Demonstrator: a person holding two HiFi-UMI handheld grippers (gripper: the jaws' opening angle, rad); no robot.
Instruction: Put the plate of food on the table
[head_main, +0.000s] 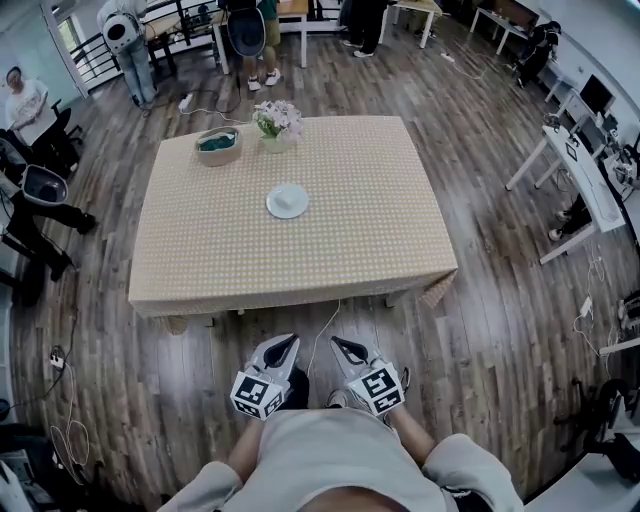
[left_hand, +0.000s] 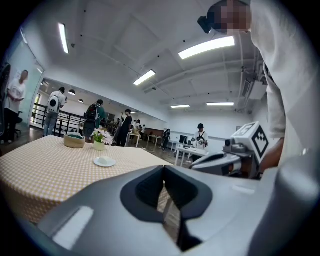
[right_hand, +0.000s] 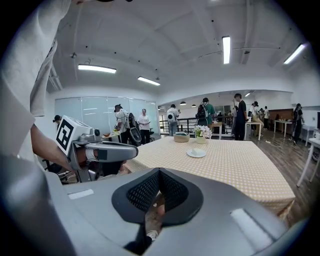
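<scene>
Head view: left gripper and right gripper, jaws together and empty, held side by side short of table near edge. Plate of food sits mid-table, apparently delivered. Basket and flower vase by far edge keep centre free.

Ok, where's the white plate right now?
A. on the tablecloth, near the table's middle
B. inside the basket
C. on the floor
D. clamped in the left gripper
A: the white plate lies flat on the checked tablecloth, on the person's side of the basket and the flowers.
</scene>
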